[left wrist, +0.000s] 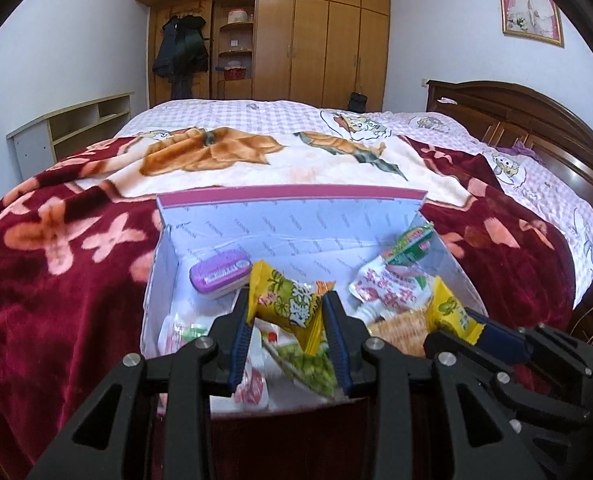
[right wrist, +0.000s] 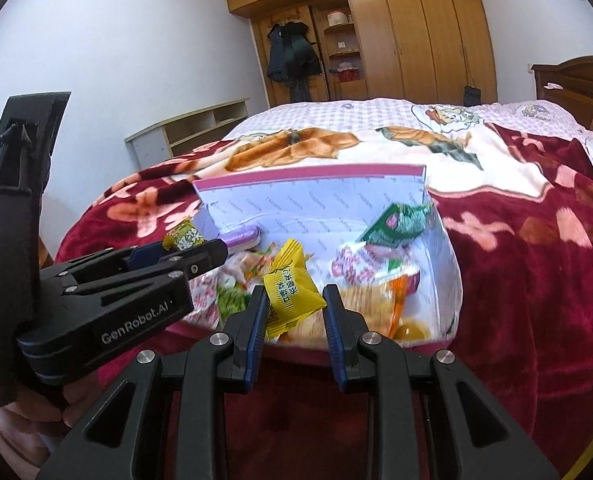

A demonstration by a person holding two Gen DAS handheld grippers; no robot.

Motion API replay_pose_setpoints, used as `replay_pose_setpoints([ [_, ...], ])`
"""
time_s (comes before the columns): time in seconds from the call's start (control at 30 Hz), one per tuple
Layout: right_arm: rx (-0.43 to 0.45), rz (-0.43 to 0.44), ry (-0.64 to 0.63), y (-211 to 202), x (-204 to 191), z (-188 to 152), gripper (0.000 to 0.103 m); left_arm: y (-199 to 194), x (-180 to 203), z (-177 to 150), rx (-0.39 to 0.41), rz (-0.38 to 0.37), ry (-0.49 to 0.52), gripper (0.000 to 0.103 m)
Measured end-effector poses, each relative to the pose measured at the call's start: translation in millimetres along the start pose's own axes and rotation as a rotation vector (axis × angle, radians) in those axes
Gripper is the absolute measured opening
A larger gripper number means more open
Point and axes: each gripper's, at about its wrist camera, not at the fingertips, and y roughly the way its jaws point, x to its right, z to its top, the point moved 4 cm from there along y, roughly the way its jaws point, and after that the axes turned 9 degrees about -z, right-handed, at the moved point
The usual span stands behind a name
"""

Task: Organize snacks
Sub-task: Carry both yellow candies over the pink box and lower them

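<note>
Snacks lie heaped in the white box on the bed's red blanket. We have our left claw clenched on one yellow packet and our right claw clenched on another yellow sachet, both raised just over the pile. We judge this the lift-out step; next we need a clear spot to set each down, sorted by kind.

White walls, wooden wardrobe, blanketed bed
</note>
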Motion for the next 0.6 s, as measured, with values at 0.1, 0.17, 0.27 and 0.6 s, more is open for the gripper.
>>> replay_pose_setpoints([
  [0.1, -0.001, -0.006, 0.002, 9, 1, 8, 0.029, 9, -4, 5, -0.004, 0.002, -0.007, 0.036],
  [0.17, -0.003, -0.008, 0.003, 15, 2, 14, 0.029, 15, -6, 8, -0.008, 0.006, -0.011, 0.036],
  [0.27, -0.003, -0.013, -0.003, 23, 2, 21, 0.029, 23, -9, 12, -0.012, 0.01, -0.014, 0.036],
  [0.6, -0.039, -0.032, 0.0, 60, 7, 35, 0.029, 59, -27, 21, -0.053, 0.038, -0.045, 0.036],
])
